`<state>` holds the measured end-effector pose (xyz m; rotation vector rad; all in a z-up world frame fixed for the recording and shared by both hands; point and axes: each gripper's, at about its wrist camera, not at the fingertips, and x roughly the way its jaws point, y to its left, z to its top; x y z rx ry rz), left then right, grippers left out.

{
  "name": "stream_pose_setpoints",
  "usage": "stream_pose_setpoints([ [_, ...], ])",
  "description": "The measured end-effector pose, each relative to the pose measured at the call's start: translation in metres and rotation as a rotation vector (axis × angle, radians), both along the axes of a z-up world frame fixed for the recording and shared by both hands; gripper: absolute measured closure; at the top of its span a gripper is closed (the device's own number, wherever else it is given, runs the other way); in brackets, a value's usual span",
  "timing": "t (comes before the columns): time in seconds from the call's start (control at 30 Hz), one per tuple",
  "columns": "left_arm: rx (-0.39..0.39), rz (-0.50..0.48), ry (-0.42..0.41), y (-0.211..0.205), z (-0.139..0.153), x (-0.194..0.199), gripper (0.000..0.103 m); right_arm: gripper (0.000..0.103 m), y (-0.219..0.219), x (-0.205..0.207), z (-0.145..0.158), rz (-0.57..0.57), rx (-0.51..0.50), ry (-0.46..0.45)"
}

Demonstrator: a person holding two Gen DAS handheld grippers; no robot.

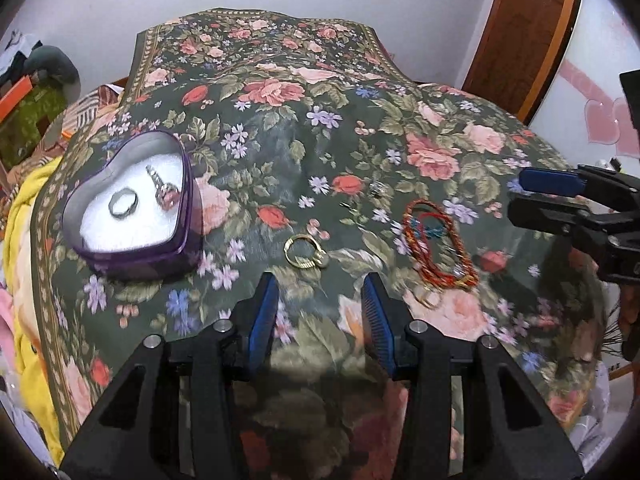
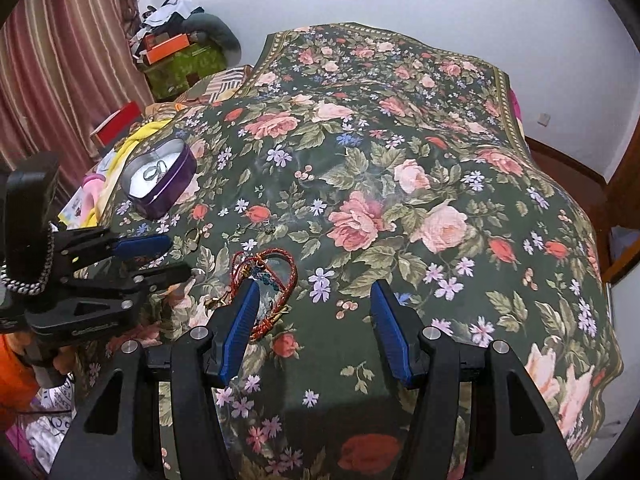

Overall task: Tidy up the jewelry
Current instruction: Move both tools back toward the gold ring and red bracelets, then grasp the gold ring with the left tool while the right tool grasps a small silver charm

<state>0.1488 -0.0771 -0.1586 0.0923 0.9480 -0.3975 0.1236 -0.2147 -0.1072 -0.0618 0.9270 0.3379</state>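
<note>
The left gripper (image 1: 320, 296) hangs with its fingers apart over the floral bedspread (image 1: 360, 128), a gold ring (image 1: 305, 254) just ahead. The right gripper (image 2: 314, 304) is spread too, beside braided red bracelets (image 2: 267, 280). No writing is legible. The purple heart-shaped tin (image 1: 132, 204) holds a silver ring (image 1: 123, 203) and a pink-stoned ring (image 1: 165, 192).

A dark green floral cloth (image 2: 400, 168) with pink roses is spread over the raised surface, and a yellow fabric (image 1: 28, 216) is seen bunched along its left edge. At the far left, an orange box (image 2: 168, 46) is stacked on a green carton (image 2: 180, 68) beside a striped pinkish curtain (image 2: 60, 60). A brown wooden door frame (image 1: 528, 32) is set against the white wall (image 2: 480, 8).
</note>
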Motion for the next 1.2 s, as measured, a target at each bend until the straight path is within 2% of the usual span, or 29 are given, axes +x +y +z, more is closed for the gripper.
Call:
stream_pose_setpoints([
  [0.13, 0.014, -0.009, -0.011, -0.003, -0.001, 0.007, 0.062, 0.049, 0.001, 0.006, -0.003, 0.004, 0.000, 0.011],
  [0.2, 0.018, -0.014, -0.016, -0.004, -0.003, 0.011, 0.066, 0.049, 0.001, 0.007, -0.003, 0.004, 0.007, 0.013],
  [0.23, 0.019, -0.018, -0.018, -0.005, -0.004, 0.012, 0.070, 0.049, 0.000, 0.008, -0.003, 0.005, 0.013, 0.015],
  [0.27, 0.021, -0.021, -0.025, -0.006, -0.004, 0.013, 0.078, 0.049, 0.000, 0.009, -0.003, 0.006, 0.017, 0.017],
  [0.3, 0.024, -0.023, -0.027, -0.006, -0.005, 0.014, 0.079, 0.049, 0.000, 0.010, -0.003, 0.008, 0.019, 0.018],
  [0.5, 0.039, -0.024, -0.059, -0.008, 0.002, 0.010, 0.079, 0.049, 0.004, 0.015, -0.001, 0.020, 0.011, 0.019],
  [0.67, 0.008, -0.013, -0.119, -0.002, 0.024, 0.005, 0.079, 0.049, 0.012, 0.026, 0.001, 0.042, 0.016, 0.026],
  [0.9, -0.035, 0.024, -0.192, 0.010, 0.054, 0.013, 0.079, 0.049, 0.039, 0.043, -0.002, 0.105, -0.065, 0.019],
  [1.03, -0.047, 0.036, -0.189, 0.015, 0.055, 0.019, 0.079, 0.049, 0.052, 0.052, -0.011, 0.144, -0.125, 0.024],
  [1.2, -0.051, 0.037, -0.178, 0.017, 0.048, 0.021, 0.079, 0.050, 0.057, 0.064, -0.025, 0.164, -0.127, 0.079],
])
